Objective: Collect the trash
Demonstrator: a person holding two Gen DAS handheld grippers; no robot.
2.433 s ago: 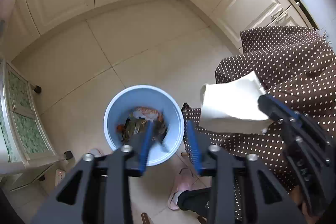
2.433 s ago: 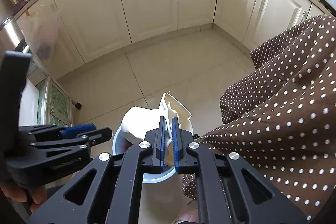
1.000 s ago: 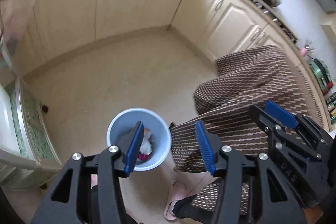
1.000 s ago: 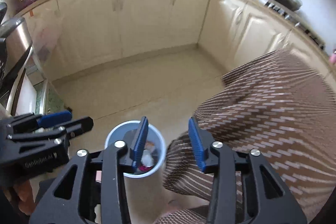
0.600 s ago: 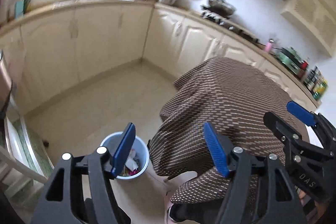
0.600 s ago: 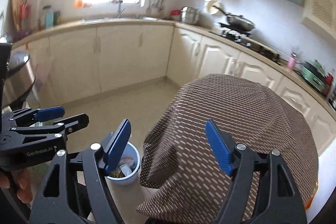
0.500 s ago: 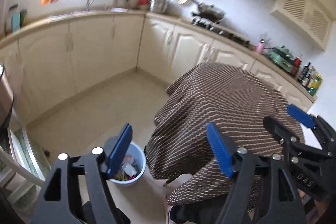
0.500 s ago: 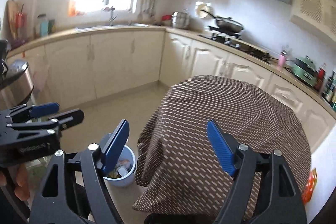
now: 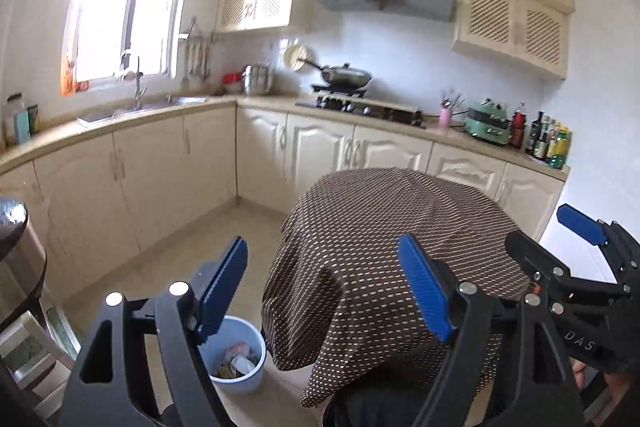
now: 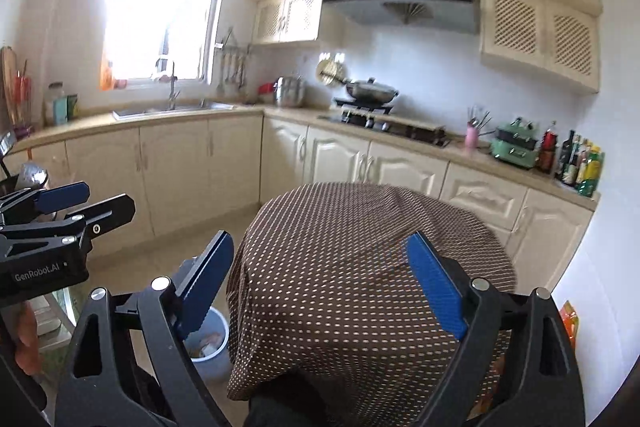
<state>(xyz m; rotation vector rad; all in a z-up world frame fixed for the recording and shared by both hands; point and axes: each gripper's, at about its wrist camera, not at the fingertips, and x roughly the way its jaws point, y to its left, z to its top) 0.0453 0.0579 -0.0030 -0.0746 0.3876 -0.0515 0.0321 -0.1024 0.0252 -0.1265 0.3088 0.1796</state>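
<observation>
left gripper (image 9: 322,289): jaws spread, nothing between them | right gripper (image 10: 320,287): jaws spread and just been widening, nothing held | bin (image 9: 244,373): on floor, low and left of both grippers, trash (image 9: 236,361) inside | table (image 9: 400,247): dotted cloth, ahead of both grippers

The left gripper (image 9: 322,287) is a black frame with triangular cut-outs, round silver screw heads at its joints, and two fingers faced with ribbed blue pads (image 9: 420,287). The right gripper (image 10: 320,287) is built the same way, black with silver screws and blue pads (image 10: 436,291), and its side, seen from the left wrist view, carries pale letters reading "DAS". The left gripper's body, seen from the right wrist view, bears the white marking "GenRobot.AI", with a hand (image 10: 26,341) wrapped below it.
</observation>
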